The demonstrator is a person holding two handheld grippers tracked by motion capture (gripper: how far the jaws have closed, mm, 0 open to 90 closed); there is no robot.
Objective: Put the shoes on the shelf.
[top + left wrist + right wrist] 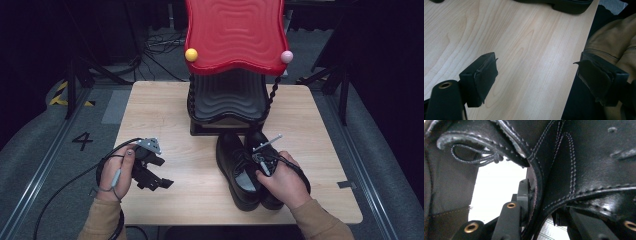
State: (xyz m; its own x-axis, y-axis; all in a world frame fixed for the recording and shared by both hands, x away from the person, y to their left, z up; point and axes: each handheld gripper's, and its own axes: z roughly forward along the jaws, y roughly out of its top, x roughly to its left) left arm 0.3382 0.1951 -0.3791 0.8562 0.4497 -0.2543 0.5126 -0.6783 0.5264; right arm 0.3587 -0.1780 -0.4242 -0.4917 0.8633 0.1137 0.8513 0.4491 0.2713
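Shoes (243, 170): black pair, side by side on table (200, 195), near front edge, right of centre. My right gripper (260, 161) down at right shoe's collar; right gripper view has one jaw inside, leather wall (554, 182) pinched between jaws. Lace loop (474, 157) just above. Rack (227, 107) stands just behind shoes, red wavy top (235, 35), yellow and pink knobs. My left gripper (150, 175) well apart at table's left, jaws wide, nothing between. Floor mark reads "4" (82, 140).
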